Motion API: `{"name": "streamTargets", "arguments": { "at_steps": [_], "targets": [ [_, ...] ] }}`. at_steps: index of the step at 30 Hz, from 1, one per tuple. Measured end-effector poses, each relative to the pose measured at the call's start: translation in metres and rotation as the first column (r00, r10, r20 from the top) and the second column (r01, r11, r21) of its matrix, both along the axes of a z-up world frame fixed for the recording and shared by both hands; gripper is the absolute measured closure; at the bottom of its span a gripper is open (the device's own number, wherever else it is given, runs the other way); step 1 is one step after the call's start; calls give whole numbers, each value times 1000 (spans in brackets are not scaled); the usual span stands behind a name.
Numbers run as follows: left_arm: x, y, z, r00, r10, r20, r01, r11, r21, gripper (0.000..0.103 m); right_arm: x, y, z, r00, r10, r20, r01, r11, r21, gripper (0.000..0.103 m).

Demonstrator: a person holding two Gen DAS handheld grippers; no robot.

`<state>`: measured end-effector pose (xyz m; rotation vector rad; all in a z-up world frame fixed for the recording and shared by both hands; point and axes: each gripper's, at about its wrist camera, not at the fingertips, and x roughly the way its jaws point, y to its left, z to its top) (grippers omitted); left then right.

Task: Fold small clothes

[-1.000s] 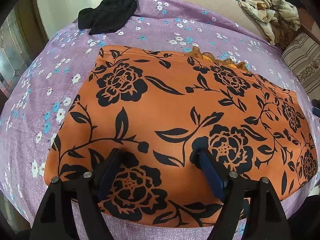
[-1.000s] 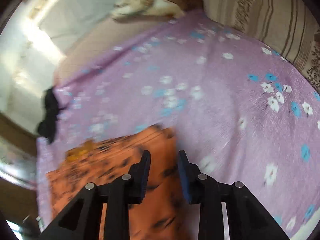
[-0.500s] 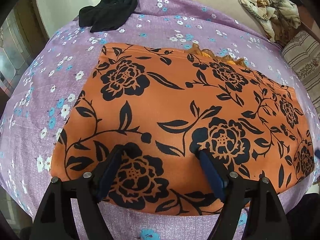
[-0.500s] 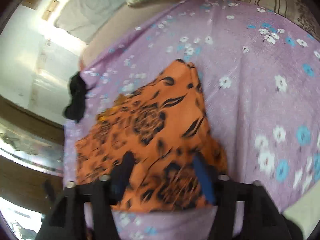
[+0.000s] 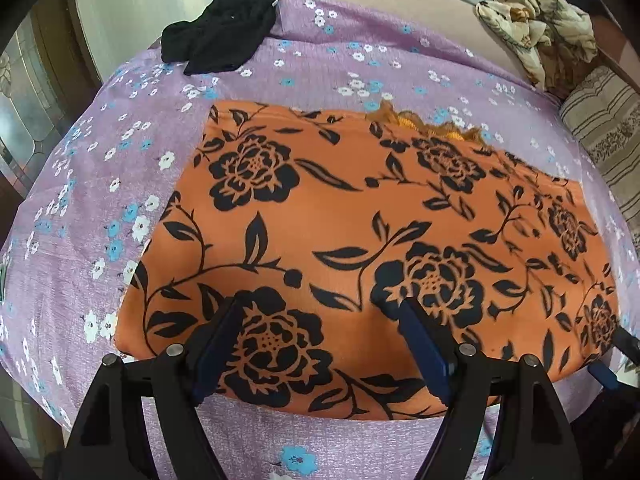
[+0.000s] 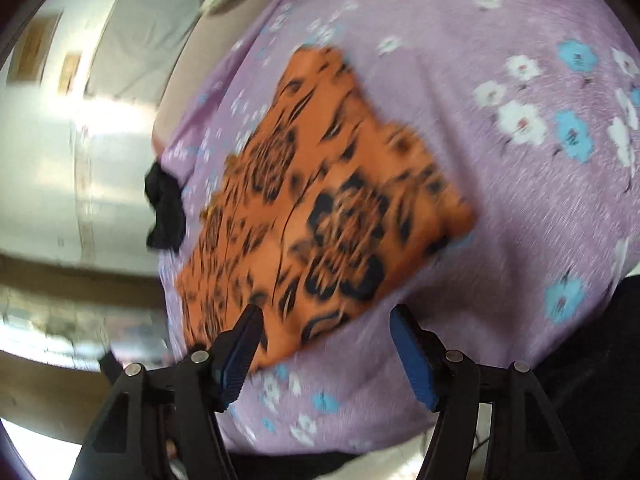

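Note:
An orange cloth with black flowers [image 5: 360, 220] lies flat, folded to a rectangle, on the purple flowered bedsheet [image 5: 100, 200]. My left gripper [image 5: 320, 304] hovers over the cloth's near edge, jaws wide open, with nothing pinched. In the blurred right wrist view, my right gripper [image 6: 326, 314] is at the near corner of the same cloth [image 6: 320, 200]. Its jaws are opening, the left pad is over the cloth's edge, and nothing is gripped. A dark finger with a blue pad [image 5: 600, 372] shows at the cloth's right corner in the left wrist view.
A black garment [image 5: 224, 40] lies bunched at the bed's far left corner. A crumpled beige patterned cloth [image 5: 536, 28] and a striped cushion [image 5: 608, 132] sit at the far right. Bare sheet surrounds the orange cloth.
The right gripper's jaws went from nearly closed to wide apart while it rolled and pulled back to the cloth's near corner. The left gripper barely shifted; slightly more sheet shows before the cloth.

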<state>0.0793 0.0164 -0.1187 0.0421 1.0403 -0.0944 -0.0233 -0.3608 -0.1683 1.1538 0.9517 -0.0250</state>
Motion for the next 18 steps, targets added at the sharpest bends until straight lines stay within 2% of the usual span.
{"name": "streamTargets", "arguments": {
  "at_steps": [6, 10, 15, 18],
  "targets": [
    [2, -12, 8, 1000, -19, 11, 19, 1000, -7, 22, 4, -17, 1, 999, -40, 3, 40, 999, 13, 34],
    [6, -18, 4, 999, -32, 9, 32, 999, 4, 22, 1, -21, 0, 999, -44, 10, 44, 999, 18, 34],
    [14, -26, -6, 999, -41, -10, 41, 999, 11, 22, 4, -25, 4, 999, -46, 20, 47, 998, -40, 34],
    [19, -29, -15, 999, -43, -31, 43, 999, 10, 22, 12, -22, 7, 1000, -13, 23, 15, 996, -93, 34]
  ]
}}
